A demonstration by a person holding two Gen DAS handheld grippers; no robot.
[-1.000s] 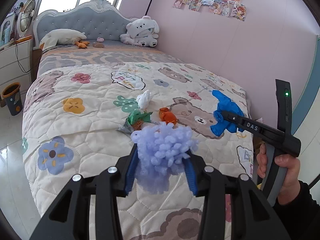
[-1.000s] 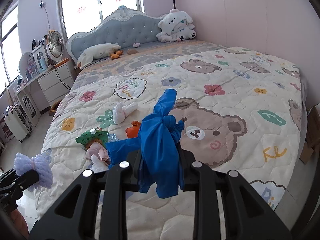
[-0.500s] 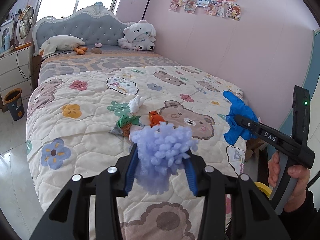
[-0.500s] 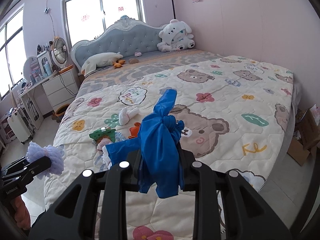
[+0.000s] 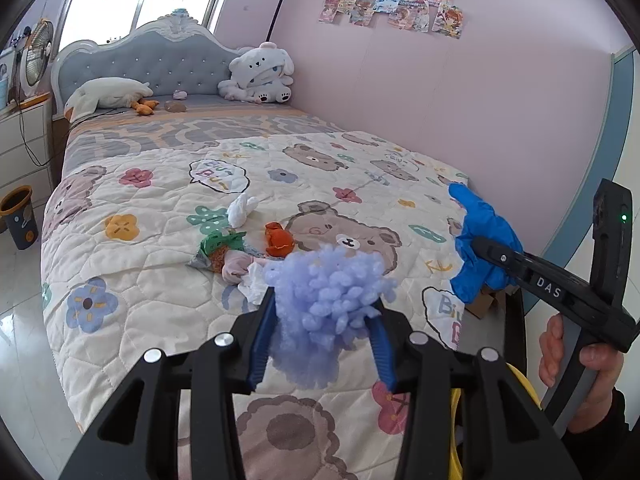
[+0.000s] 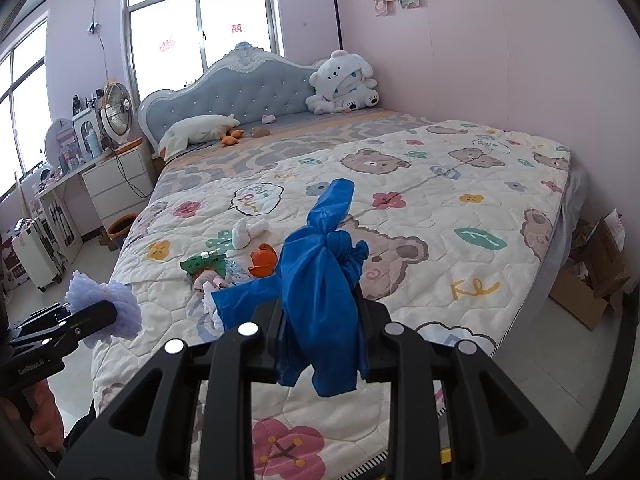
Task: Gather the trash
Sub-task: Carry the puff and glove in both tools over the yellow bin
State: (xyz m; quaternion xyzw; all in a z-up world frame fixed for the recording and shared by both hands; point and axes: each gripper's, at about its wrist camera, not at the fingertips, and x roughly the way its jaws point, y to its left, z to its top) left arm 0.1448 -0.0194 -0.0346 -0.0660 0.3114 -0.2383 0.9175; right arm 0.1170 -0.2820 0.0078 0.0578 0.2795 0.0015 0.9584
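Above the near end of the bed point(image 5: 132, 308), both grippers are carrying a load. The left gripper point(image 5: 322, 320) is clamping a fluffy lilac tuft point(image 5: 326, 300) between its blue pads, and the tuft is bulging out above and below them. The right gripper point(image 6: 320, 316) is squeezing a knotted blue plastic bag point(image 6: 320, 280), whose twisted tail is sticking up and away from the camera. Each piece is hanging clear of the quilt, not touching it.

Farther along the bed, left of the printed bear, more litter is lying in a loose cluster: a green wrapper point(image 5: 218, 242), an orange scrap point(image 5: 278, 238), a white crumpled tissue point(image 5: 242, 210) just beyond them, and some pale pink and white bits at the near edge of the pile that are too small to identify.

Judging from this, the step in hand is the carry-off: two pieces are picked up and are being taken toward a bin. A yellow rim point(image 5: 520, 376) is showing low on the right in the left wrist view, under the person's hand point(image 5: 580, 364); it may be the trash container, though too little of it is visible to be sure. A small dark bin point(image 5: 18, 216) is also standing on the floor far left by the nightstand.

The next move is calling for both loads to be brought over an open container and released, then a return for the cluster. The bag is limp, so it could snag on a pad.
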